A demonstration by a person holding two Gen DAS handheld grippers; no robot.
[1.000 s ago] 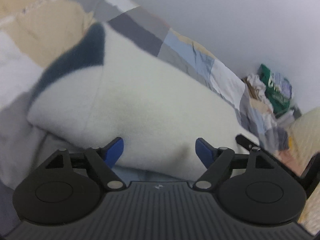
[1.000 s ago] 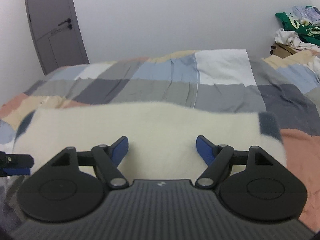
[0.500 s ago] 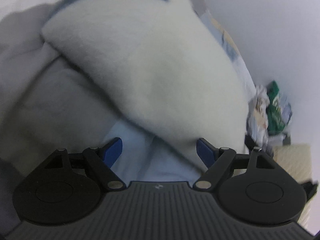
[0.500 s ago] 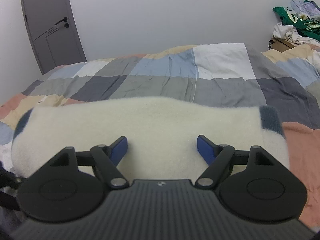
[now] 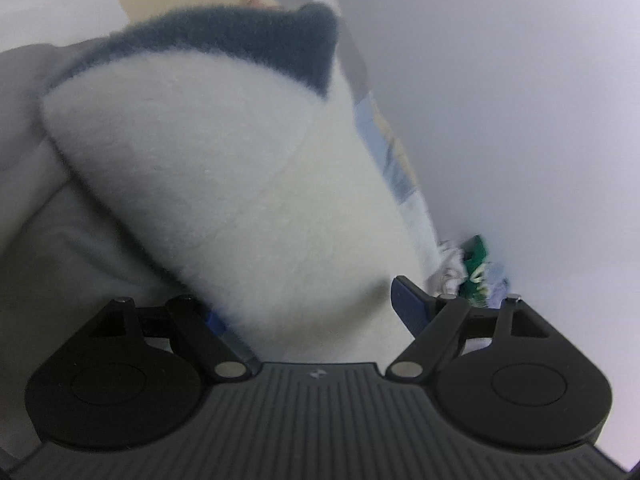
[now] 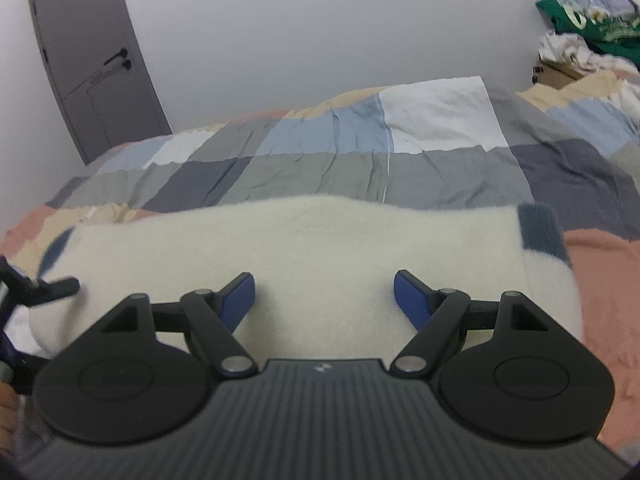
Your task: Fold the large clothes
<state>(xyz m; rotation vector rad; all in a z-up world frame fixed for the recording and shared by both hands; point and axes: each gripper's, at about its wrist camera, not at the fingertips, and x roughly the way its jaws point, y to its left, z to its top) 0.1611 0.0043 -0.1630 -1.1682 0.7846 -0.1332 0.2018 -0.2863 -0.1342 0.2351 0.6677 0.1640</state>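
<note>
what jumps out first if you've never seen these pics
A big fluffy cream sweater with dark blue cuffs lies across the patchwork bedspread, filling the middle of both views. The open right gripper hovers over it, and a clothes pile sits far right.

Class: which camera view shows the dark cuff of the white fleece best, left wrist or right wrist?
The left wrist view: the cuff fills the upper frame, a dark blue band capping the white fleece. The right wrist view shows only a small band at the fleece's right end and a blurred sliver far left.
</note>
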